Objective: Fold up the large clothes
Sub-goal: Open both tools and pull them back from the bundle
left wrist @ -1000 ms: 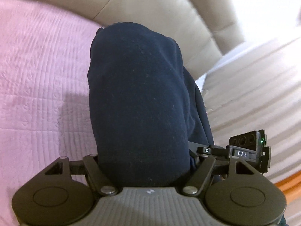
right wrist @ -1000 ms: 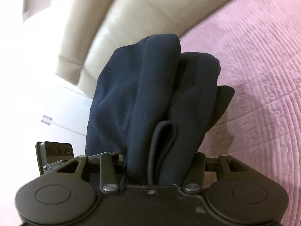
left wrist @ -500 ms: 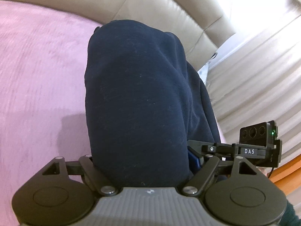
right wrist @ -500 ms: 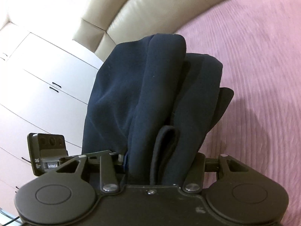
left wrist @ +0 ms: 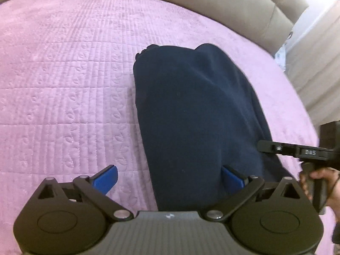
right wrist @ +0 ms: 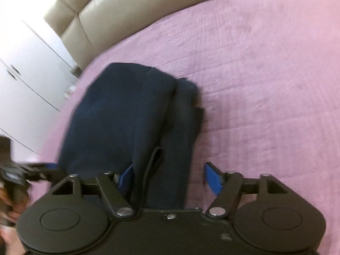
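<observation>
A folded dark navy garment (left wrist: pixel 191 116) lies on the pink quilted bedspread (left wrist: pixel 63 85). My left gripper (left wrist: pixel 169 178) is open, its blue pads (left wrist: pixel 106 178) spread apart, with the garment's near end lying between them. In the right wrist view the same garment (right wrist: pixel 136 116) lies in folds on the bedspread (right wrist: pixel 265 85). My right gripper (right wrist: pixel 170 180) is open too, its blue pads (right wrist: pixel 212 178) either side of the garment's near end. Each gripper shows at the edge of the other's view.
A beige padded headboard (left wrist: pixel 212 4) curves along the far edge of the bed; it also shows in the right wrist view (right wrist: pixel 127 10). White cupboard doors (right wrist: pixel 25 63) stand at the left. A hand (left wrist: pixel 323 182) holds the other gripper's handle at right.
Both grippers came down with the garment from mid-air to the bedspread and opened their jaws. The garment now lies on the bed instead of hanging in the jaws.
</observation>
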A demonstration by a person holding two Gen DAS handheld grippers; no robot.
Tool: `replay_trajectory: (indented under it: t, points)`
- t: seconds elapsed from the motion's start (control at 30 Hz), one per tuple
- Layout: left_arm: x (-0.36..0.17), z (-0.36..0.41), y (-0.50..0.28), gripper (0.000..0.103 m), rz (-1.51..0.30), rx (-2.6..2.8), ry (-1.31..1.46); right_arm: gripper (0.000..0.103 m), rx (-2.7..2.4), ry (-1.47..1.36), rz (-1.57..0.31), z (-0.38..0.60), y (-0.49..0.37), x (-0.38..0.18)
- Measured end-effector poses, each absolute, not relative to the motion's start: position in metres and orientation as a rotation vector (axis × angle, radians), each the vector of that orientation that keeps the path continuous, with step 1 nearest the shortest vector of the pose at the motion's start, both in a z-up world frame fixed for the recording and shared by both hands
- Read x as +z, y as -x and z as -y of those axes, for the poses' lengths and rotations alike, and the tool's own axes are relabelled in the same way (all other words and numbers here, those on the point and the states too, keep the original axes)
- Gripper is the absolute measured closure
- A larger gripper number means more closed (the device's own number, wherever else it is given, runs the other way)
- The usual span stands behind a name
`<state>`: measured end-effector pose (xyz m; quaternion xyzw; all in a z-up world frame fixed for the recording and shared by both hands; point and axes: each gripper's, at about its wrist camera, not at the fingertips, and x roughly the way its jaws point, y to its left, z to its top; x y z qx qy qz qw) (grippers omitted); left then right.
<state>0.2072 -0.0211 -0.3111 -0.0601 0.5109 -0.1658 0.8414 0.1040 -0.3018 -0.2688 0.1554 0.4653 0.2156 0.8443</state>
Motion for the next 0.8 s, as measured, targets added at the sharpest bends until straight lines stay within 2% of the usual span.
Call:
replay_trajectory:
  t: [0.1,0.27,0.43,0.63,0.8]
  points:
    - [-0.307,0.026,-0.203,0.000,-1.099,-0.298,0.137,0.020,0.393,-0.275,-1.003,0.298,-0.096,-0.261]
    - [-0.289,0.031,-0.186,0.000,-1.121,-0.196,0.089,0.019,0.128,0.026,-1.007,0.292,-0.074,-0.231]
    - [-0.266,0.042,-0.153,0.000,-1.094,-0.127,0.011,0.020,0.231,-0.158,-1.054,0.306,-0.037,-0.198]
    - [-0.247,0.058,-0.108,0.000,-1.059,-0.139,-0.057,0.019,0.335,-0.160,-1.004,0.277,0.024,-0.153]
    - [-0.237,0.068,-0.065,0.000,-1.016,-0.115,-0.133,0.018,0.393,-0.060,-1.020,0.239,0.062,-0.155]
